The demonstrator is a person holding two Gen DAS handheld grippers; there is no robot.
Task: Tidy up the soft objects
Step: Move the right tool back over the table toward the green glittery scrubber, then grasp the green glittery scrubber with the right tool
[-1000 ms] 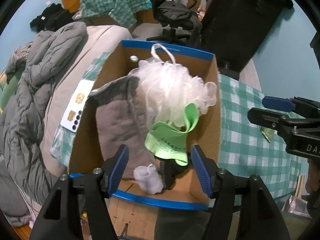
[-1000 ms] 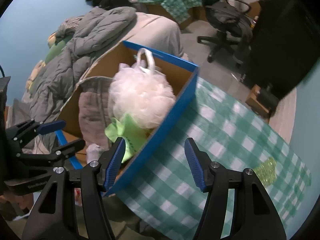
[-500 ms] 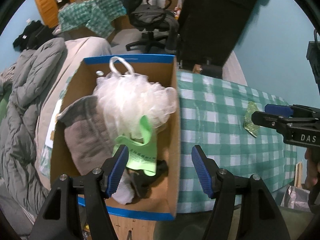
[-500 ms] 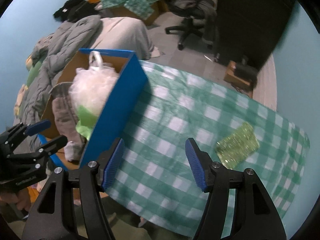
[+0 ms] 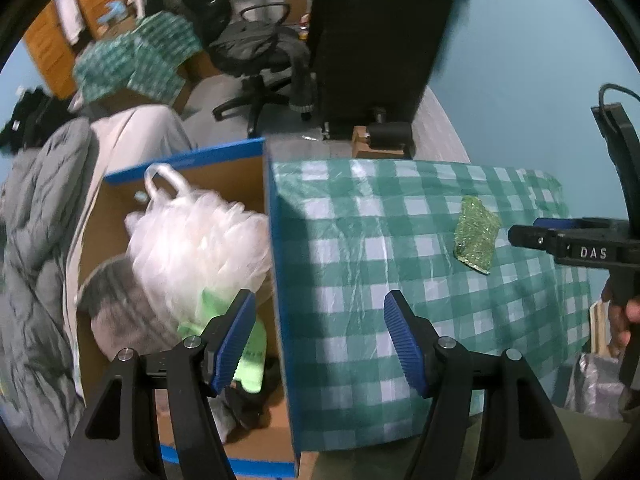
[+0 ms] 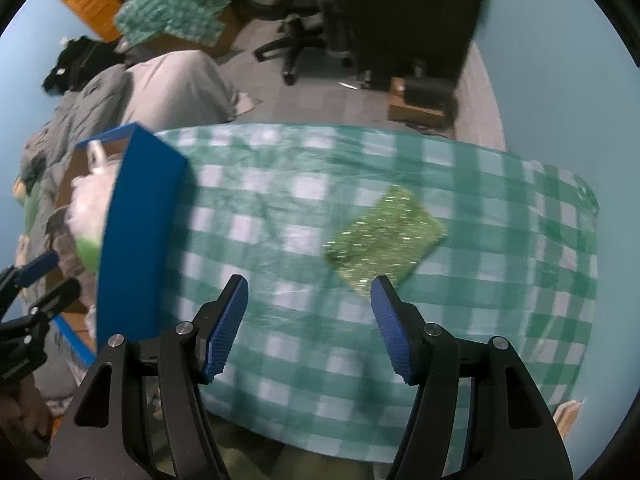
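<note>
Soft objects fill the cardboard box (image 5: pixel 276 280), its base hidden: a white mesh pouf (image 5: pixel 200 244), grey cloth (image 5: pixel 120 312), part-covered lime fabric (image 5: pixel 252 352). A glittery green sponge (image 6: pixel 384 240) lies flat on the checked worktop (image 6: pixel 280 208). Left hand-held gripper (image 5: pixel 320 340) and right hand-held gripper (image 6: pixel 308 320) hang released, empty.

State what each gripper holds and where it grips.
Nothing is held. The left gripper and right gripper both stand open; the green sponge lies loose on the tablecloth.

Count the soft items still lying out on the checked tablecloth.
1: the green sparkly sponge, alone on the tablecloth, right of the blue box. Nothing else shows there.
</note>
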